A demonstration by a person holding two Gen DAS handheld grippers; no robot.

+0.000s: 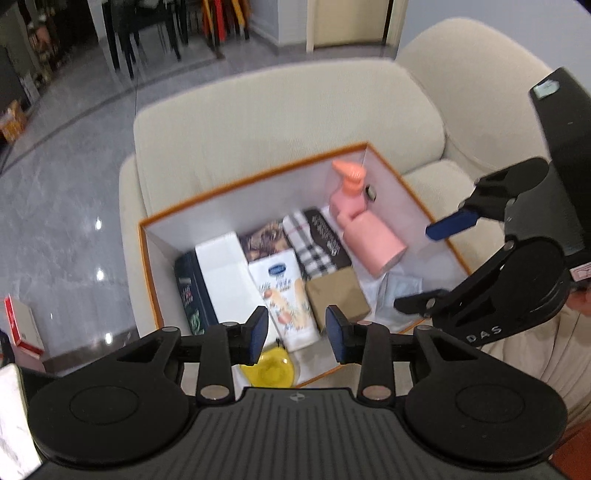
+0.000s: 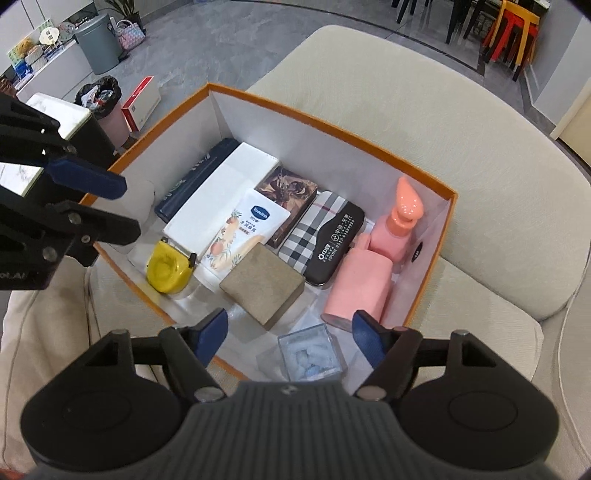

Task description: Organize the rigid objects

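While both hand-held grippers (image 1: 296,334) (image 2: 289,334) gape empty, the left hides half the yellow tape measure (image 1: 271,369).

We see a cream sofa (image 2: 461,155) with thick rounded cushions, standing on a grey marble-pattern floor (image 1: 66,206) that is glossy and reflects bright ceiling lights as small white spots. In the left wrist view, dark chairs (image 1: 147,33) stand far behind the sofa, next to stacked orange and red stools (image 1: 221,18), and a pale wall with a light door frame (image 1: 347,26) closes the room. In the right wrist view we see a grey dustbin (image 2: 98,42) near a low white shelf, a pink bin with a black bag (image 2: 103,99), and a red and white box (image 2: 142,101) lying on the floor.
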